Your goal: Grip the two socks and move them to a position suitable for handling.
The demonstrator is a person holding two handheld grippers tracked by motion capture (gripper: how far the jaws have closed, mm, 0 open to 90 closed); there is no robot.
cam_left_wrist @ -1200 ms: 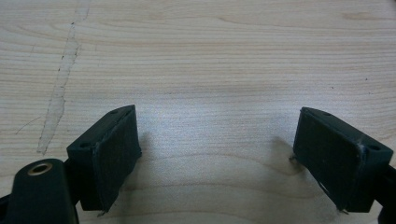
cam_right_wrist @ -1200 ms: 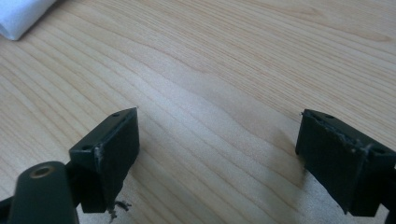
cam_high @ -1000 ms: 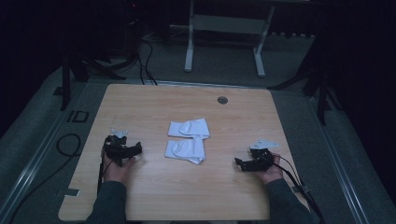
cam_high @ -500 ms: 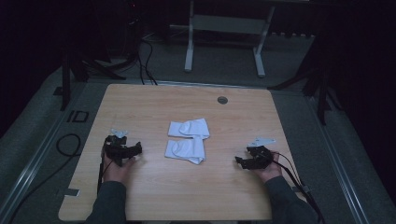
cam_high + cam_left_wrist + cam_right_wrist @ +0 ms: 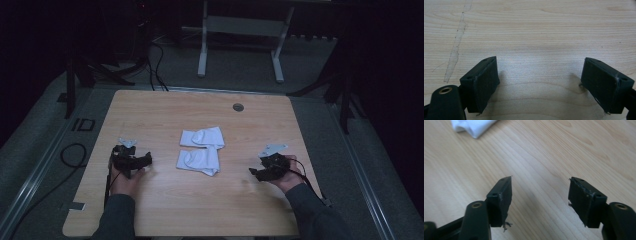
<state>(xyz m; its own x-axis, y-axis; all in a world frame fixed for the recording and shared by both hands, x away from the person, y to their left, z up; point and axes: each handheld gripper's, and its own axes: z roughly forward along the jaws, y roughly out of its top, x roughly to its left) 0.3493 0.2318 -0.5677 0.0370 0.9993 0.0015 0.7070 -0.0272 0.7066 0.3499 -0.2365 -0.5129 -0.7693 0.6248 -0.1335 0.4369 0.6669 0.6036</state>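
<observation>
Two white socks [image 5: 201,149] lie folded side by side in the middle of the bench [image 5: 150,110], one just behind the other and touching or nearly so. We judge them light, soft and limp: they will sag and unfold if lifted by one end, so a pinch across a folded edge or through the doubled layers looks the safest hold. Cloth on smooth wood may slide before the tongs bite.

The left tongs [image 5: 131,160] and right tongs [image 5: 269,168] rest on the bench well apart from the socks, one on each side. Both stand released, jaws wide with bare wood between.

The right gripper view catches a corner of one sock [image 5: 472,126] at its top edge; the left gripper view gives us wood grain and a pale streak [image 5: 456,45].
</observation>
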